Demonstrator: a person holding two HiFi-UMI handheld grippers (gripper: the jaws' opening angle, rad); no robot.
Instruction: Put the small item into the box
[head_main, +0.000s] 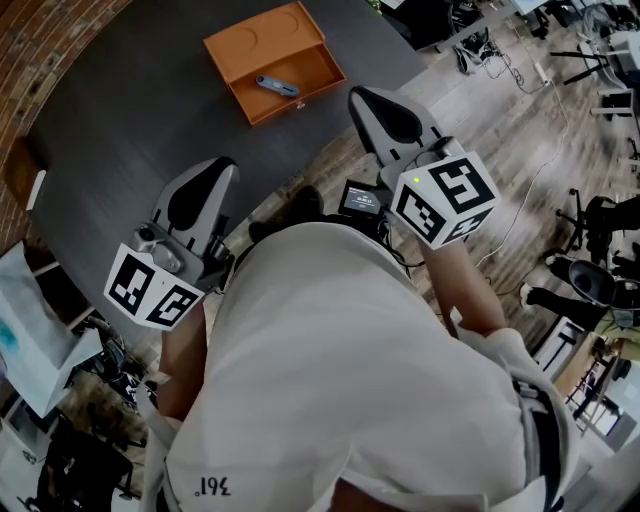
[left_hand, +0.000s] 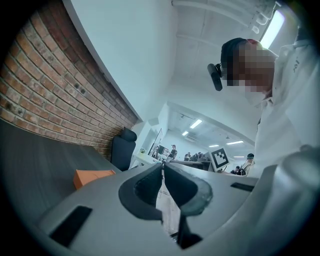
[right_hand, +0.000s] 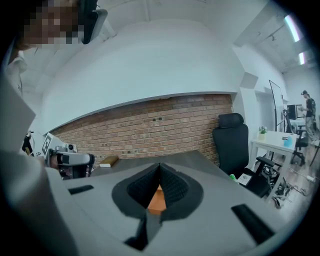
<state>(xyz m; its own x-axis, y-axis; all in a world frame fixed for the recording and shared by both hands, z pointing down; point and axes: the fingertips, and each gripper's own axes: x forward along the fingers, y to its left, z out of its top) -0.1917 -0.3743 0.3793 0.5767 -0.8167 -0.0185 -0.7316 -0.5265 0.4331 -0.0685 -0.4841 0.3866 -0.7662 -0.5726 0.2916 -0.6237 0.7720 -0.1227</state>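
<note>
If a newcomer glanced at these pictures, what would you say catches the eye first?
The open orange box on the dark table, near the head view's top, with a small grey item lying inside. Next, the left gripper and right gripper at the table's near edge, jaws together, holding nothing.
</note>
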